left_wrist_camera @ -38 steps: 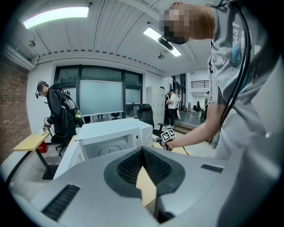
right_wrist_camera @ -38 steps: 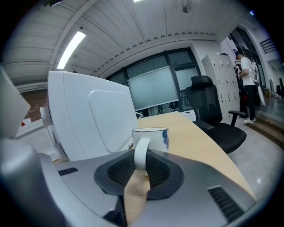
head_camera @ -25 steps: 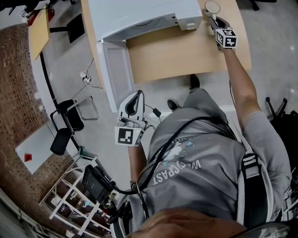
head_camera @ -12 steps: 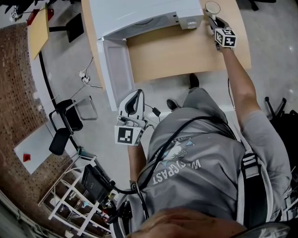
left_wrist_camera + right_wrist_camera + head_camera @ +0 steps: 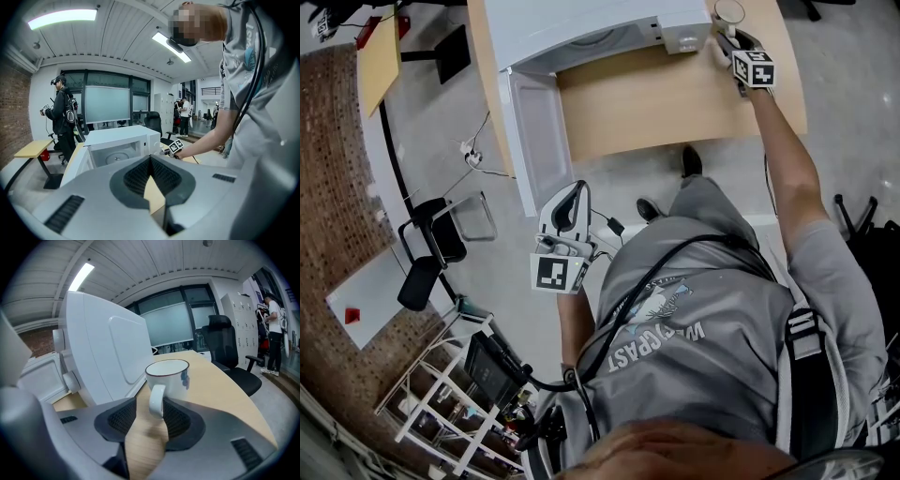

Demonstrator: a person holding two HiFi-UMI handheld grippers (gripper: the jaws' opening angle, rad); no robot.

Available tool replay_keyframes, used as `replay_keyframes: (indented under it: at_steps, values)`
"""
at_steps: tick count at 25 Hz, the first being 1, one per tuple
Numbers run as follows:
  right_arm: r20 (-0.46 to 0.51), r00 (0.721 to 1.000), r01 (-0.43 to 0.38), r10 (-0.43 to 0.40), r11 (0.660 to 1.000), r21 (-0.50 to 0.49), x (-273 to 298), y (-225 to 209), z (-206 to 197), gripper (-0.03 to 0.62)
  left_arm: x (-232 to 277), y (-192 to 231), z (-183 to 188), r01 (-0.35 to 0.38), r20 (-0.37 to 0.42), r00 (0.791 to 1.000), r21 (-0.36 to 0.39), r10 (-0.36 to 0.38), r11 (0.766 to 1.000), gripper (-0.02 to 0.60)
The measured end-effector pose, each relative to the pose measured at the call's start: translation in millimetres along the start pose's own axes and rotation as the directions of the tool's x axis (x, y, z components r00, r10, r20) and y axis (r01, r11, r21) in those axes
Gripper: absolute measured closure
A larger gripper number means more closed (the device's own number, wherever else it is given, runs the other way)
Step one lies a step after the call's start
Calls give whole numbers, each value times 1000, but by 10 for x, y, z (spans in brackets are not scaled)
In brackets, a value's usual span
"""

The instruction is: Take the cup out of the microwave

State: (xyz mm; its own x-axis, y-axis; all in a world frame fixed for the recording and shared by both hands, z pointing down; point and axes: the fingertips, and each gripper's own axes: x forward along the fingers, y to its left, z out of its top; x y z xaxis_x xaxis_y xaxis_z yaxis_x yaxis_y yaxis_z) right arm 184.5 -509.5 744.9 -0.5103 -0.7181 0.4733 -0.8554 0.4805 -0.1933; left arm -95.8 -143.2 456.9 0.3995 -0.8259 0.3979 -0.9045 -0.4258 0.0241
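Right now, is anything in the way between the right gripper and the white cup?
Nothing visible is. The handle of the white ceramic cup sits between the open jaws of the right gripper.

The right gripper point(image 5: 725, 34) has perhaps edged slightly left, toward the microwave point(image 5: 581, 23).

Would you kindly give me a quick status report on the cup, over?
Right gripper open round the handle. Left gripper shut, empty. Cup out, on table beside microwave. Nothing blocking.
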Motion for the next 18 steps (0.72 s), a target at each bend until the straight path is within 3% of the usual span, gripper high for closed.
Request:
replay_keyframes:
  at_steps: [6,11,18]
  values:
    - [-6,1000,14,-14,1000,-14,18,92,24,388,-89,-35,-24,1,7,1000,1,-1,1000,538]
    - [-20,997,78,-78,997,-13,-12,-2,-20,388,-164,-34,-71,-7,16,1000,0,7,1000,538]
    - [-12,996,87,-87,996,-29,-138,39,31,388,-335,-49,-110,-14,24,1000,-2,14,1000,538]
